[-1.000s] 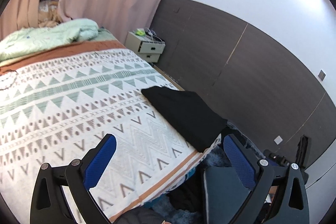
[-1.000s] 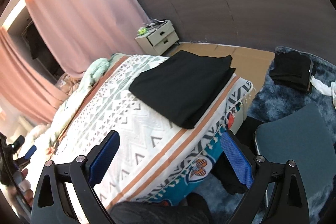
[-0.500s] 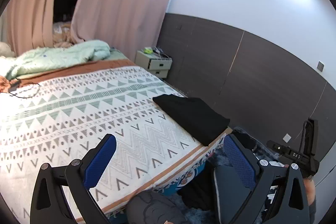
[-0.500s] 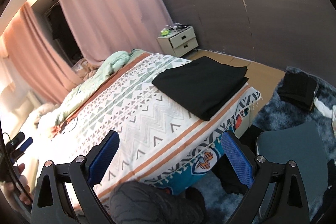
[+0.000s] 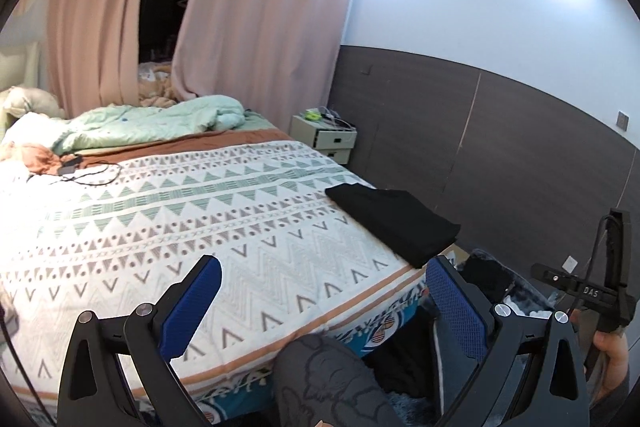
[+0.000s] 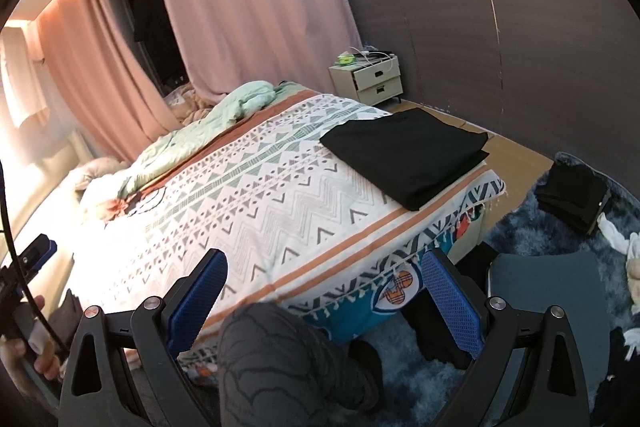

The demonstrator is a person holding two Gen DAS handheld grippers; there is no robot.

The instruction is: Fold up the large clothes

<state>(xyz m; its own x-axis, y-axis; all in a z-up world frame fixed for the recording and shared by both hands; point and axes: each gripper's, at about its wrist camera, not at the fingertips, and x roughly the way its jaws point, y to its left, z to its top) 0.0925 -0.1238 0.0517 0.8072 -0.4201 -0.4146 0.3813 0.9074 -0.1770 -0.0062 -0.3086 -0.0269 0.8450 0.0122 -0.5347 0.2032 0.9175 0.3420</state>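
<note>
Both my grippers have pulled back and up. From lower left, left gripper and right gripper are spread wide, holding nothing. At middle right, the folded black cloth lies on the zigzag-patterned white bedspread; folding looks done.

Both wrist views: above bed foot, facing bed lengthwise, well back; share black garment.

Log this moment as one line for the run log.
left gripper: open, empty | right gripper: open, empty | black garment: folded, on bed corner
</note>
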